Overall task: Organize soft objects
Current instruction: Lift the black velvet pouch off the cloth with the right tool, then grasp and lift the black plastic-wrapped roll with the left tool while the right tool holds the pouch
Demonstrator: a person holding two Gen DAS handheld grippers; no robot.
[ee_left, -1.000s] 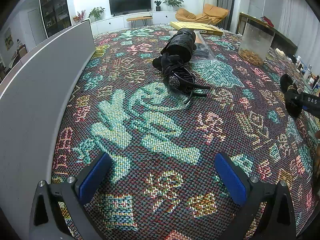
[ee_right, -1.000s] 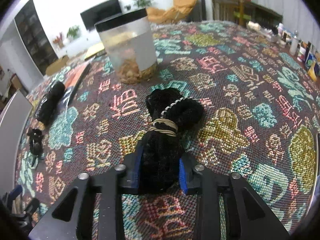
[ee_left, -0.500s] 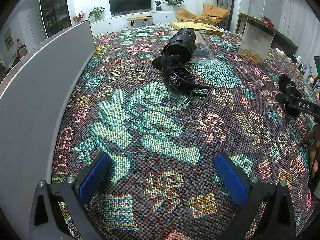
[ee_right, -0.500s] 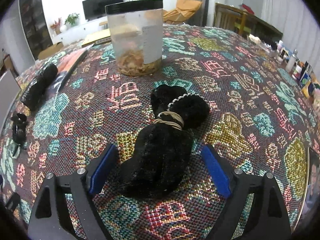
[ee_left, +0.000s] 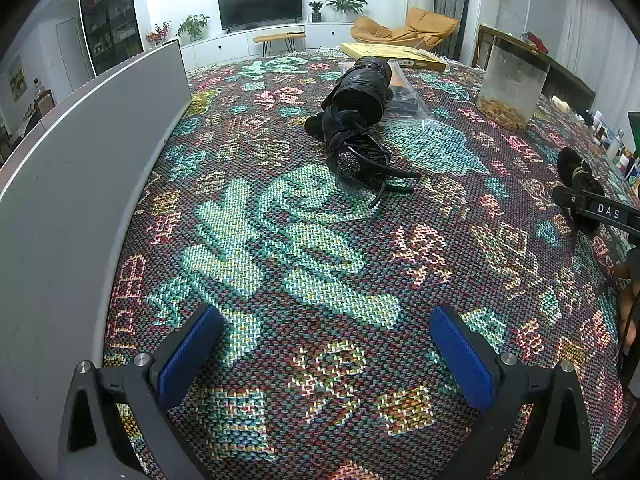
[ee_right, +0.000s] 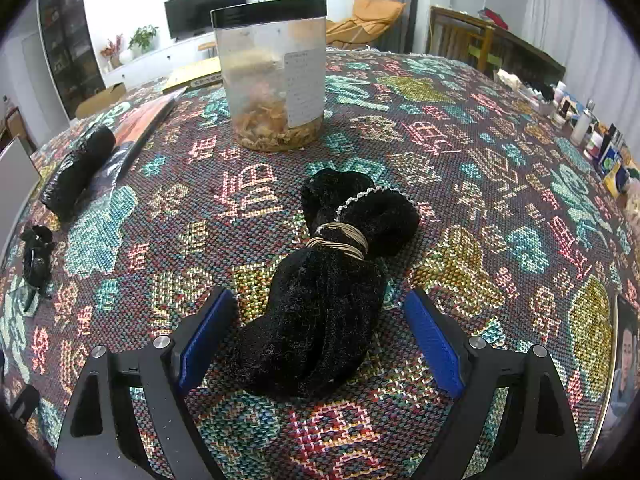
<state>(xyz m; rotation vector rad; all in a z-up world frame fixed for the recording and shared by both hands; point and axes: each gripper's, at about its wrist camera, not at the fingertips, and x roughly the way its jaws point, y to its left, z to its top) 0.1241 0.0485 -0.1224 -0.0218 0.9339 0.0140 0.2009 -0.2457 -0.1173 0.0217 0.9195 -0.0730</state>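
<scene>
A black fuzzy bundle (ee_right: pixel 324 292) tied with tan elastic bands lies on the patterned tablecloth (ee_right: pixel 460 152). My right gripper (ee_right: pixel 318 336) stands open around its near end, blue pads clear of it on both sides. That bundle (ee_left: pixel 580 176) also shows at the far right of the left wrist view, behind the right gripper's black arm. A black glossy roll (ee_left: pixel 362 86) and a tangled black hair accessory (ee_left: pixel 356 156) lie farther back. My left gripper (ee_left: pixel 324 348) is open over bare cloth, nothing between its fingers.
A clear jar with a black lid (ee_right: pixel 276 76) stands behind the bundle. A grey panel (ee_left: pixel 72 184) runs along the left edge. A yellow flat box (ee_left: pixel 394 54) lies at the back. Small bottles and packets (ee_right: pixel 600 140) crowd the right edge.
My right gripper let go of the black fuzzy bundle: its jaws went from shut on it to wide open, and the bundle now rests on the cloth. The left gripper stayed still.
</scene>
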